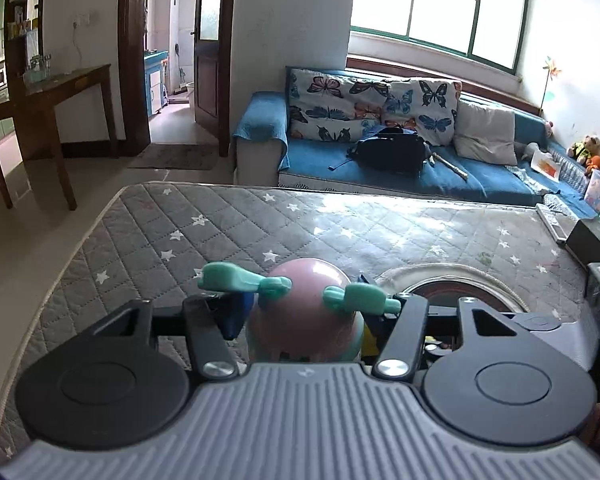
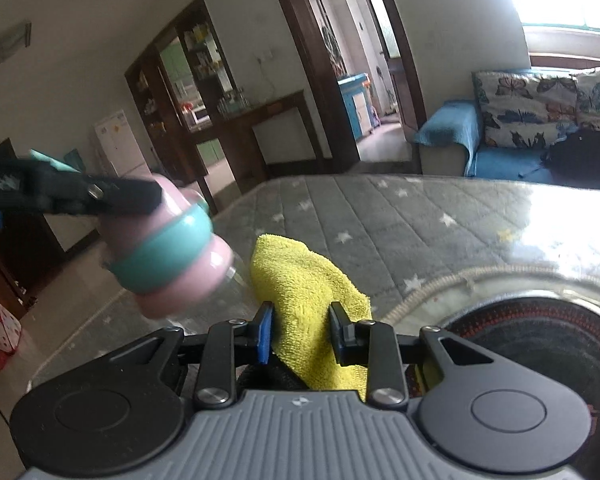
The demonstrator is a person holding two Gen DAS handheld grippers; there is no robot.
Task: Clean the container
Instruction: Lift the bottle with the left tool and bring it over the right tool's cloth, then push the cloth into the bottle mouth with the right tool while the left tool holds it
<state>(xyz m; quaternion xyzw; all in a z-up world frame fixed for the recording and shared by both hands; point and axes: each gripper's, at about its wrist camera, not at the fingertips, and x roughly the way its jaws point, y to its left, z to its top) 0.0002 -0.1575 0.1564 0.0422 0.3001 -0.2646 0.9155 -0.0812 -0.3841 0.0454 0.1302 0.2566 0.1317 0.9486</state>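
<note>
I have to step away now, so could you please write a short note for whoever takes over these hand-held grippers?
Left hand-held gripper: shut on the pink container with the teal band, held above the star-patterned table cover.
Right hand-held gripper: shut on the yellow cloth, beside the container's clear end, apparently not yet touching it.
Done: both items picked up.
Left: wipe the container with the cloth, then set both down.
</note>
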